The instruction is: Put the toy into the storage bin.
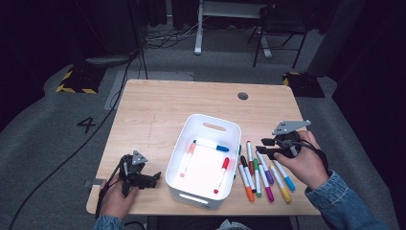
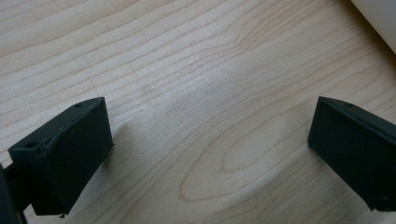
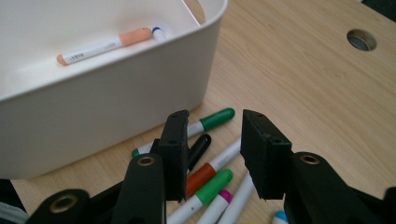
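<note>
A white bin (image 1: 202,128) stands mid-table and holds a blue-capped marker (image 1: 211,145), a peach one (image 1: 187,159) and a red one (image 1: 221,174). Several coloured markers (image 1: 261,175) lie side by side on the wood just right of it. My right gripper (image 1: 265,146) hovers over their far ends, open, with nothing between its jaws. In the right gripper view the gripper (image 3: 214,151) sits above a green-capped marker (image 3: 208,121) and a black one (image 3: 199,148), beside the bin wall (image 3: 116,107). My left gripper (image 1: 152,178) rests open at the front left, its jaws wide over bare wood (image 2: 210,140).
A round cable hole (image 1: 242,96) sits near the table's (image 1: 153,110) far right edge. Bare wood lies left of and behind the bin. The bin's corner (image 2: 378,18) lies just beyond the left gripper. Desk legs and a chair stand on the floor beyond.
</note>
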{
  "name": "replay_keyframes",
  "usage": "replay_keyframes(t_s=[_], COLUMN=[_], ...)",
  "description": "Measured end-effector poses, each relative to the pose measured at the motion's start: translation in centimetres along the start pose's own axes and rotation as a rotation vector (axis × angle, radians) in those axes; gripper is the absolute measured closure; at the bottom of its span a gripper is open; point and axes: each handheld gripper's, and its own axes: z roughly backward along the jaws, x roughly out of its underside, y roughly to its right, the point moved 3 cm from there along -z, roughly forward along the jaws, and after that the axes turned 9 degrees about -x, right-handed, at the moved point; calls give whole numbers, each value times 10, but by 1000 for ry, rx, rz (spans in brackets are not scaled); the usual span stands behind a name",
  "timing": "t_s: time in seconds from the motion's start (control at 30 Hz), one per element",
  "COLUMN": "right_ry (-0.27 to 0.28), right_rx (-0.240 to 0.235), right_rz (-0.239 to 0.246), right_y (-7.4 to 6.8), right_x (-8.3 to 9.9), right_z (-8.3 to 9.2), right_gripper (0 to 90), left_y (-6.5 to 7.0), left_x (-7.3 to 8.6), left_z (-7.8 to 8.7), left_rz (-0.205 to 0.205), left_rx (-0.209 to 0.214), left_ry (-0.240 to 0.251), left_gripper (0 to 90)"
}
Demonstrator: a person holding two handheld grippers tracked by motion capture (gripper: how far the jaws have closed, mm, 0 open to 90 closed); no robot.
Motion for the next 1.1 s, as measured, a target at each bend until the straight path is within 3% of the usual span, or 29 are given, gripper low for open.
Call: replay_keyframes(t_s=[0.47, 0.77, 1.1], right_ry=[-56, -109, -170], right_rx=[51, 71, 67], right_rz=[-122, -216, -274], right_y=[28, 47, 57], right_x=[50, 89, 117], right_z=[5, -5, -19], right_gripper=[630, 630, 635], left_y=[0, 0, 0], left_x=[0, 0, 0], left_z=[0, 0, 0], left_rz=[-1, 0, -1], left_rx=[3, 1, 2], left_ry=[2, 1, 3], left_gripper=[0, 0, 0])
